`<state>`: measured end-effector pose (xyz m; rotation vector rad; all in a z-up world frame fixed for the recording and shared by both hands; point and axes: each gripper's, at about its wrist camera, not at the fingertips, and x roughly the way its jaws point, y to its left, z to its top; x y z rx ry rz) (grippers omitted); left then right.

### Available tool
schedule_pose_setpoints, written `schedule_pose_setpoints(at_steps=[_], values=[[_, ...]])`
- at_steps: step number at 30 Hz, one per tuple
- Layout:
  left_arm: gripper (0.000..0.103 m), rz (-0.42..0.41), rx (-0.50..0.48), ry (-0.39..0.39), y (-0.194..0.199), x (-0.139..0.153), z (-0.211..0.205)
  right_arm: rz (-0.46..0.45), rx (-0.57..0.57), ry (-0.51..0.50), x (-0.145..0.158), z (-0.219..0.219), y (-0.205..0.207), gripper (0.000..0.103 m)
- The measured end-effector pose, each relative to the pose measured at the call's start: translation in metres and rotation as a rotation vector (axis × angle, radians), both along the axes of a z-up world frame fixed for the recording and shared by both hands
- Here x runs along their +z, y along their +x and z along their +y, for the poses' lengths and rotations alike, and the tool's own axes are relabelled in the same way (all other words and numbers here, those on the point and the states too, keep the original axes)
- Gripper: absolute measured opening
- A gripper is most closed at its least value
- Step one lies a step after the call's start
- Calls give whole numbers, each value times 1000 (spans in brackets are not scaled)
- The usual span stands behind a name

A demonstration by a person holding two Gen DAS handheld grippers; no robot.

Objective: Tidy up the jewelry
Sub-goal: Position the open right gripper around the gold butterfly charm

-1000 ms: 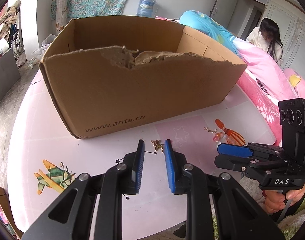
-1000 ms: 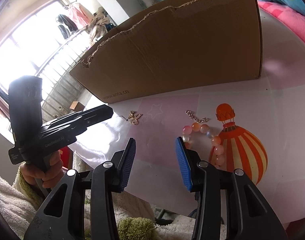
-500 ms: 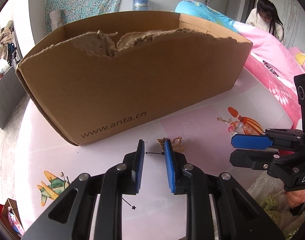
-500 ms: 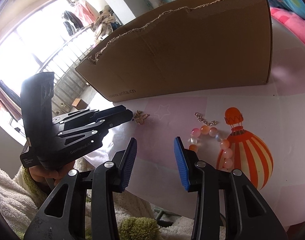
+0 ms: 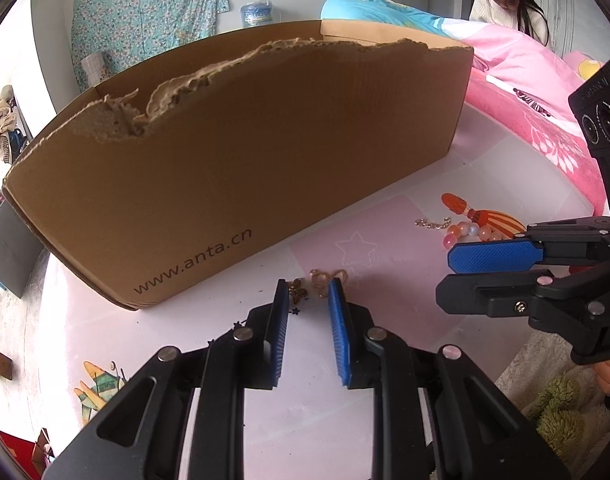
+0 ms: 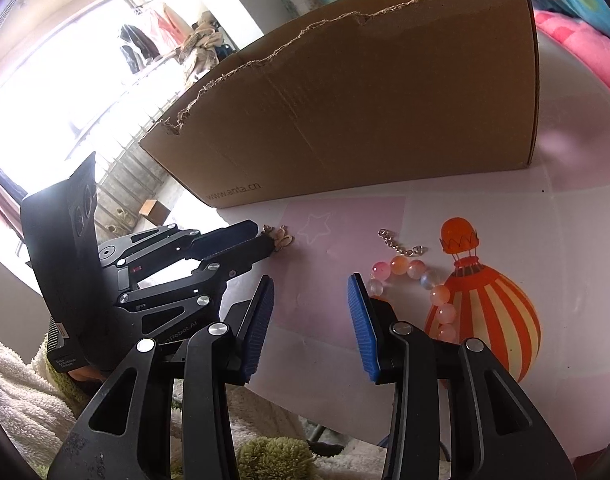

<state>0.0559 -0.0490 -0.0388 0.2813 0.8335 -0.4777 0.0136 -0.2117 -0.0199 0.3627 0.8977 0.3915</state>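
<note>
Your desk carries the torn cardboard box at the back. Your left claw stands narrowly parted and empty, its tips right at the small gold earrings before the box. Your right claw hangs wider open, empty, just beside the bead bracelet.
</note>
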Motion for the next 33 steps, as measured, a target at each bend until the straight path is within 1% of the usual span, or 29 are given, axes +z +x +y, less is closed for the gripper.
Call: schedule_pose_setpoints(at_steps=[5,8,11,15,19,22,23,26,31,33], values=[[20,5,-24,-24,-6,-1,-4,1,-4,-4,1,2,1,38],[20,25,-45,-62,-8,0,-1,2,-3,-5,1,2,2,38],[20,19,-28,-85,-7,2,6,3,-2,-3,1,2,2,38],[20,5,-1,-71,-2,2,15,5,3,-2,-1,7,3,38],[20,-4,-40,-42,0,1,13,5,9,-7,-1,10,4,38],[20,24,-59,-55,1,0,11,5,4,-5,-1,10,5,38],[20,38,-54,-55,3,-1,11,6,2,-5,-1,10,5,38],[20,26,-36,-32,3,-1,6,7,-1,-4,-2,11,5,38],[19,27,-21,-27,4,-1,4,5,-1,-1,-2,9,4,38],[16,27,-15,-20,4,-1,3,4,-3,1,-2,8,3,38]])
